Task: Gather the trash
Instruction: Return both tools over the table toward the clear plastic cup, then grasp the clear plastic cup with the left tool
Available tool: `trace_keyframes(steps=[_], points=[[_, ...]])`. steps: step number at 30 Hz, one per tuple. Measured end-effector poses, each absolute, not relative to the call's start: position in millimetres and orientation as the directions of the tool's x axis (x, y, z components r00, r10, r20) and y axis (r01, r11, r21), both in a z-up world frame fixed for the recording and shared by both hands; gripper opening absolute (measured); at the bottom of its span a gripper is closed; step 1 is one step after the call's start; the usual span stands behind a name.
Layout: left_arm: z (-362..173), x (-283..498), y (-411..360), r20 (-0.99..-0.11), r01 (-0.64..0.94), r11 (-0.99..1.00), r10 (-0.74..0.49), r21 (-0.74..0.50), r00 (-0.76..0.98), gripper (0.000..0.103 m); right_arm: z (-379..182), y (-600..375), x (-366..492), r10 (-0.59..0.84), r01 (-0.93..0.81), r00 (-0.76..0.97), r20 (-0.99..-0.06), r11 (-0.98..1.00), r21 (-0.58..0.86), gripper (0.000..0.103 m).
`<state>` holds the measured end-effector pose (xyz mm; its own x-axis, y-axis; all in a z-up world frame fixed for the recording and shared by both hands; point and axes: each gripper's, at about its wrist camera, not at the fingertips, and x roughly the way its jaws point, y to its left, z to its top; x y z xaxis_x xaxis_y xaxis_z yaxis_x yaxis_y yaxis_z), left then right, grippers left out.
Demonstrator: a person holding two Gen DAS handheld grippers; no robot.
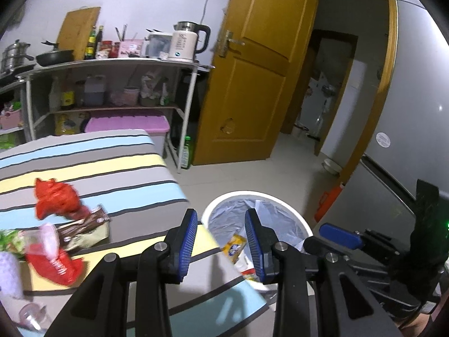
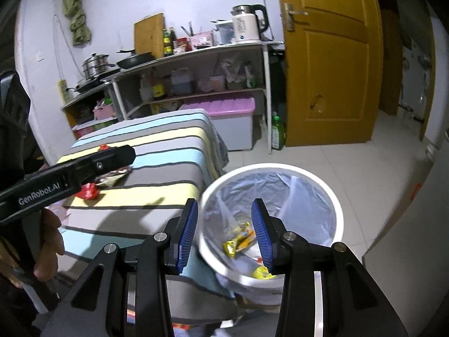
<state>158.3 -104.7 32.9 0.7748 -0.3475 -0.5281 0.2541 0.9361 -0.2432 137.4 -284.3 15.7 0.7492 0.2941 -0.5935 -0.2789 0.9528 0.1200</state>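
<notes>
A white trash bin (image 1: 306, 226) with a clear liner stands on the floor beside a striped table (image 1: 112, 168). Yellow wrappers (image 2: 238, 243) lie inside it. My left gripper (image 1: 220, 243) is open and empty over the table's corner, next to the bin. My right gripper (image 2: 224, 231) is open and empty above the bin's (image 2: 338, 213) near rim. On the table lie a red plastic bag (image 1: 54, 198), a brown wrapper (image 1: 84, 223), a red wrapper (image 1: 60, 266) and a clear cup (image 1: 45, 240). The right gripper also shows in the left wrist view (image 1: 339, 236).
A shelf rack (image 1: 179, 64) with a kettle, pans and bottles stands against the wall behind the table. A pink-lidded bin (image 1: 129, 122) sits under it. An open wooden door (image 1: 252, 70) and a green bottle (image 1: 186, 151) are on the floor side. A grey fridge (image 1: 407, 112) is at the right.
</notes>
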Motion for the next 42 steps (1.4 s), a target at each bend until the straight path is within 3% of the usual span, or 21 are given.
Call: trace_keyframes(steps=[17,35,39,42], points=[[31.8,82.2,-17.4,-0.516,0.050,0.978,-0.151,-0.204,0.843,0.035,17.3,-210.0,101.6,0.450,-0.470,0.679,-0.580,0.873,0.127,0.041],[0.6,40.7,45.2,-0.577,-0.129,0.979,0.016,-0.155,0.816,0.035,2.8,-162.0,93.5,0.510,-0.568,0.607,-0.610,0.815,0.116,0.041],[-9.6,42.6,56.6,-0.598,-0.153,0.973,0.021,-0.171,0.801,0.045,-0.3,-157.3,97.2,0.513,-0.577,0.597,-0.617,0.809,0.114,0.041],[-16.1,46.2,60.2,-0.612,-0.165,0.969,0.017,-0.186,0.791,0.046,-2.5,-153.8,99.4,0.515,-0.581,0.590,-0.622,0.806,0.115,0.041]])
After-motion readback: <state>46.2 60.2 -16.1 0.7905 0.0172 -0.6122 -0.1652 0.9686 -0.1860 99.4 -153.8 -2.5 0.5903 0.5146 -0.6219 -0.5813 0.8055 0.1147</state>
